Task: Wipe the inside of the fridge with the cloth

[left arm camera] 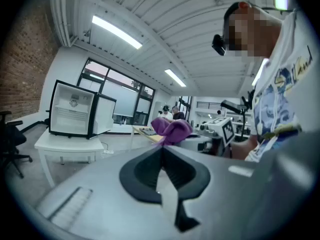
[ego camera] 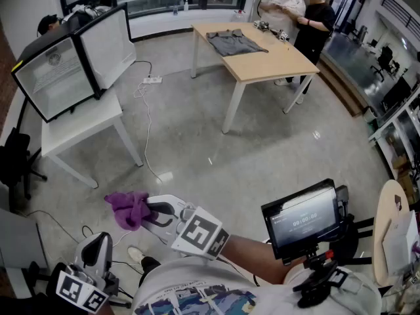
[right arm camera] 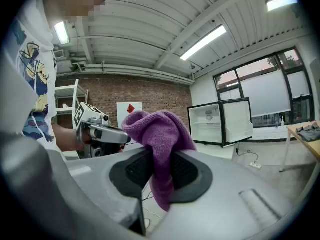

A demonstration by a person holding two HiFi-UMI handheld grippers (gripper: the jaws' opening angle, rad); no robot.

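Note:
The small fridge (ego camera: 65,71) stands on a white table (ego camera: 85,125) at the far left, its door swung open and its white inside facing me. It also shows in the left gripper view, fridge (left arm camera: 75,115), and in the right gripper view, fridge (right arm camera: 220,121). A purple cloth (ego camera: 128,209) hangs bunched in my right gripper (ego camera: 149,212), which is shut on it low in front of my body. In the right gripper view the cloth (right arm camera: 157,134) fills the right gripper (right arm camera: 160,159). My left gripper (ego camera: 98,243) sits at the bottom left, shut and empty, its tips (left arm camera: 161,151) pressed together.
A wooden table (ego camera: 275,58) with a grey garment (ego camera: 235,42) stands at the back right, two people (ego camera: 302,12) beside it. A power strip (ego camera: 152,81) and its cable lie on the floor. A dark chair (ego camera: 13,159) is at the left edge. A screen (ego camera: 305,218) is mounted on my chest.

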